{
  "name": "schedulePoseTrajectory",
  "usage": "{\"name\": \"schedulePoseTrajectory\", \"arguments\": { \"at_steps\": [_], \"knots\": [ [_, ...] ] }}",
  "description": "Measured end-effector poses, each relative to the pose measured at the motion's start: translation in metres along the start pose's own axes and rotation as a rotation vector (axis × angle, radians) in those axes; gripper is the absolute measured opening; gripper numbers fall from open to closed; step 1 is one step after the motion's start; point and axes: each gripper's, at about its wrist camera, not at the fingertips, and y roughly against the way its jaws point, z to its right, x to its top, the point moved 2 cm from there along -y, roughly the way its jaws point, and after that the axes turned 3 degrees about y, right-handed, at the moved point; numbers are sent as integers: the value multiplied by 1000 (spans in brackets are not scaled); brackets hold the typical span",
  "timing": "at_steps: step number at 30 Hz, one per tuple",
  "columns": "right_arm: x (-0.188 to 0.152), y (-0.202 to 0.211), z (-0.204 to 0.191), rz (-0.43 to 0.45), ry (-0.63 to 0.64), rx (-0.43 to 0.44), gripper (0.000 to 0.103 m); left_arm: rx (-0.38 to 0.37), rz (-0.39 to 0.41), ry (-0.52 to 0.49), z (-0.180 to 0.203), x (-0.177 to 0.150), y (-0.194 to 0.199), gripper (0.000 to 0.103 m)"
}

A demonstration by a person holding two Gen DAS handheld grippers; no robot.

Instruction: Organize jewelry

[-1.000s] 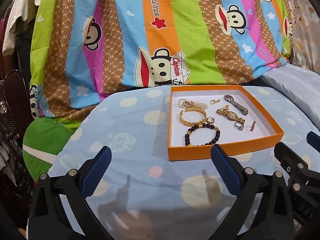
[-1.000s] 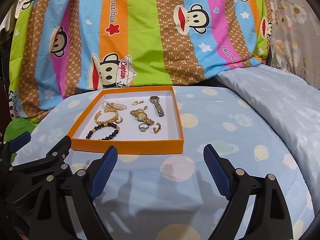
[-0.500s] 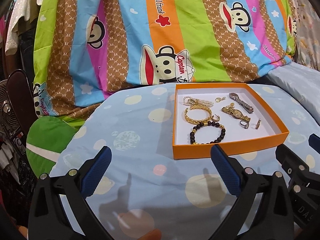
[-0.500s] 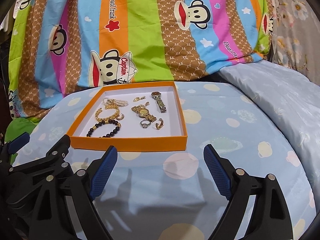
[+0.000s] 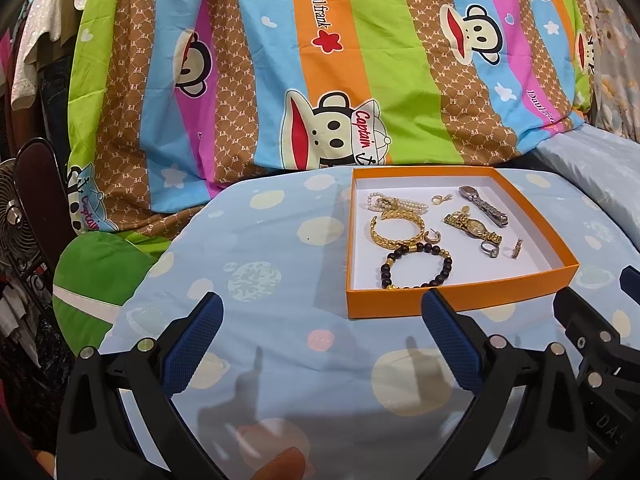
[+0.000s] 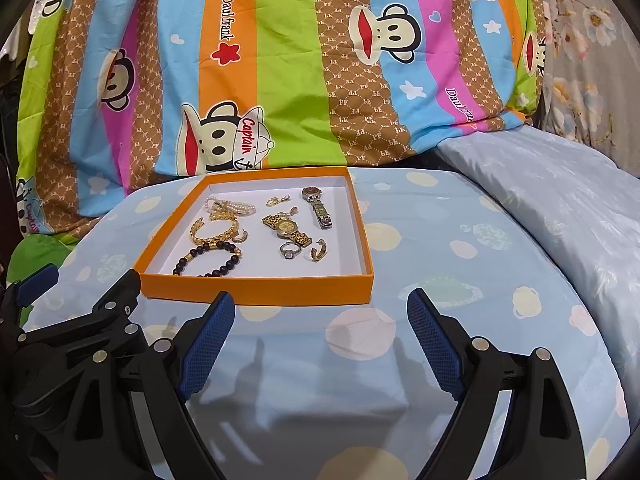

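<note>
The left gripper point(image 5: 320, 340) and the right gripper point(image 6: 320, 336) were held side by side above the pale blue spotted bedsheet point(image 5: 280, 264), each with its blue-padded fingers spread wide and nothing between them. The shallow orange cardboard tray with a white floor point(image 6: 256, 290) lay on the sheet just ahead of both. Inside it lay a black beaded bracelet point(image 6: 208, 258), a gold chain bangle point(image 6: 214, 230), a white pearl strand point(image 6: 230, 206), a gold wristwatch point(image 6: 286, 228), a silver wristwatch point(image 6: 318, 206) and a silver ring point(image 6: 289, 250). A striped cartoon-monkey blanket point(image 6: 280, 72) rose behind the tray.
</note>
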Motion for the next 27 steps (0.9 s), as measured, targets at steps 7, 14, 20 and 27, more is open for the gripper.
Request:
{"name": "schedulePoseTrajectory", "arguments": {
  "at_steps": [7,14,20,27],
  "knots": [
    [0,0,0,3,2,1,86,9,7,0,-1,0,1,97],
    [1,2,-1,10,7,-4,86,11,8,0,-1,0,1,97],
    [1,2,-1,10,7,-4,86,11,8,0,-1,1,1,97],
    [1,2,-1,12,7,-4,86,11,8,0,-1,1,2,97]
  ]
}}
